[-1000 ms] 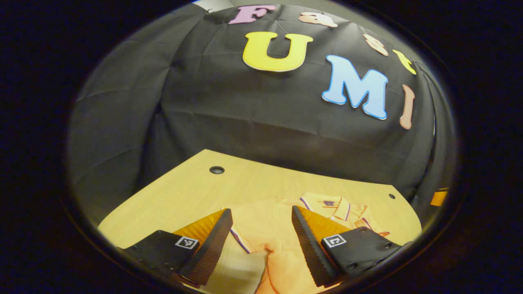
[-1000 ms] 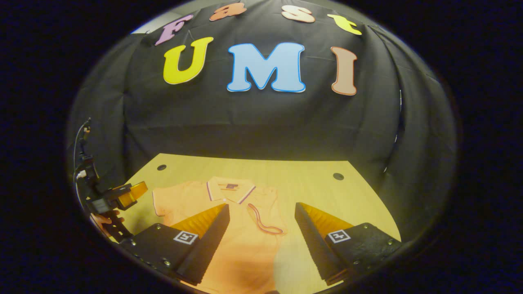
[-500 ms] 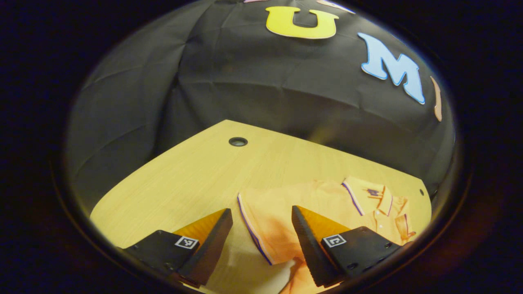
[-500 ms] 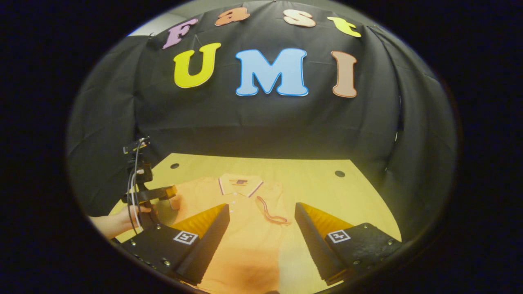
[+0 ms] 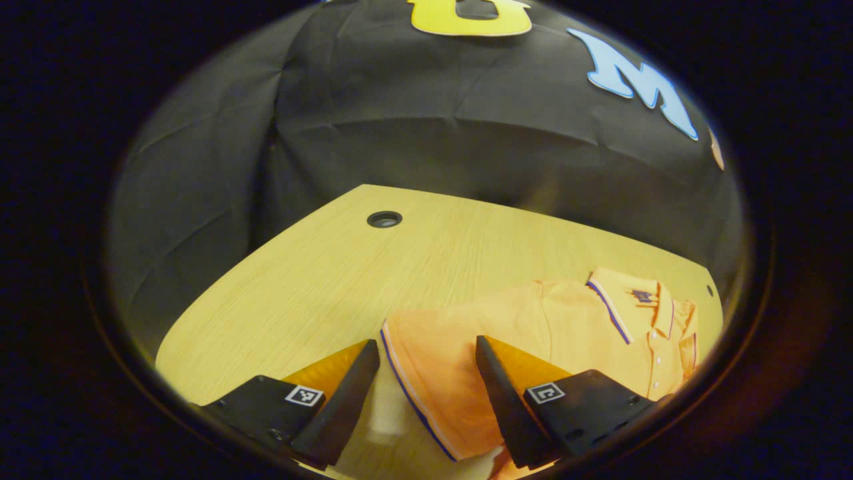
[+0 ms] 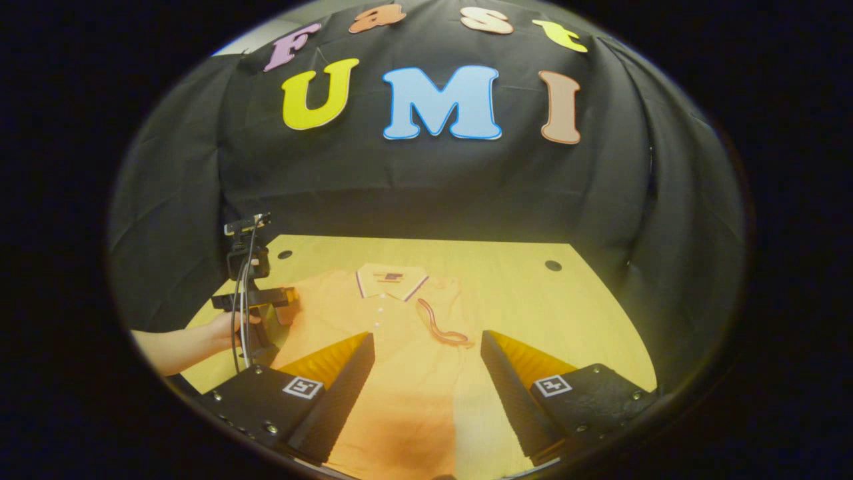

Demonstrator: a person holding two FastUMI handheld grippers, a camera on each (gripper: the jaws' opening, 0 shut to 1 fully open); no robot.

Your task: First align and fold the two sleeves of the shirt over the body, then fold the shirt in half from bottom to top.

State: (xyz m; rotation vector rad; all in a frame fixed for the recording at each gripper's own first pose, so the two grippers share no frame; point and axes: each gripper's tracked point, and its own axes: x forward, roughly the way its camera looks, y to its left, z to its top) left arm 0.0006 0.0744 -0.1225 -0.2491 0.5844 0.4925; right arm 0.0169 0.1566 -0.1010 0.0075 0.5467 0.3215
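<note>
Shirt (image 6: 400,347) lies flat on the wooden table (image 6: 533,300), an orange polo with its collar (image 6: 390,279) toward the booth's cloth wall and its body running back toward me. In the right gripper view I see one sleeve already folded in over the chest, its striped cuff (image 6: 443,328) curled on the fabric just beside the button placket. In the left gripper view the other sleeve (image 5: 433,373) is spread out sideways on the wood, its striped hem edge crossing the gap between my fingers.

My left gripper (image 5: 426,393) sits low over that sleeve with its fingers parted; one finger is over bare table beside the hem and the other over the sleeve cloth, and I cannot tell whether either touches it. From the right gripper view I see the same tool (image 6: 266,300) at the shirt's shoulder edge, held by a hand (image 6: 230,327).

My right gripper (image 6: 426,380) hovers over the lower body of the shirt, fingers spread wide and holding nothing.

Two round holes (image 6: 552,265) sit in the tabletop near the wall.
</note>
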